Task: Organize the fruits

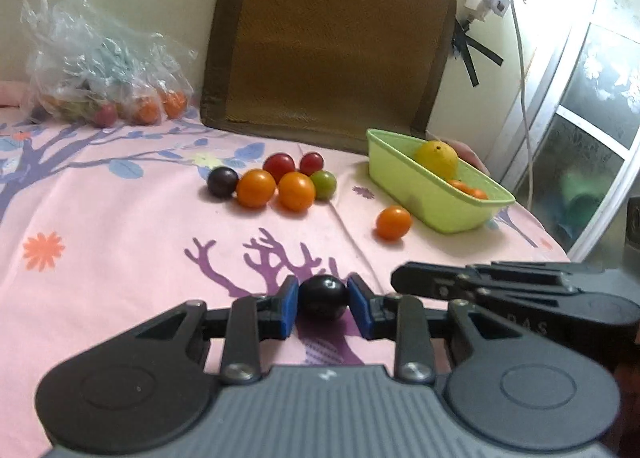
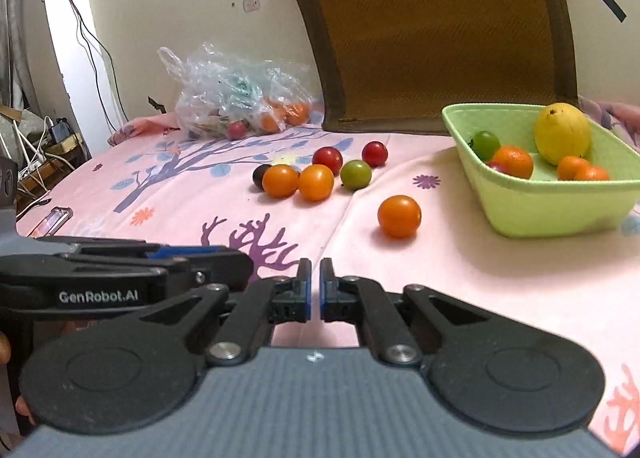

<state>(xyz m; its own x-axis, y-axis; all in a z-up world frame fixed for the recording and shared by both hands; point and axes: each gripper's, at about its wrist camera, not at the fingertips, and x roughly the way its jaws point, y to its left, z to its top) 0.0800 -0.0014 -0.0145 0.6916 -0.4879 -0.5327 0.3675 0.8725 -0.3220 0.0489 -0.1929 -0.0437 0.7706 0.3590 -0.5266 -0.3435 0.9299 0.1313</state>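
**Dark fruit clamped on the left, right jaws nearly closed**

We see the left gripper low in the frame, level over the pink cloth, its blue pads pinching a dark fruit. The right gripper holds nothing, jaws nearly together. Bare cloth separates both from the fruit cluster and green basket, right of centre.

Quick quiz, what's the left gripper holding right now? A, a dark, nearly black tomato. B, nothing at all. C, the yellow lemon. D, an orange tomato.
A: the left gripper has its blue pads pressed against both sides of a dark, nearly black tomato, seen in the left wrist view.
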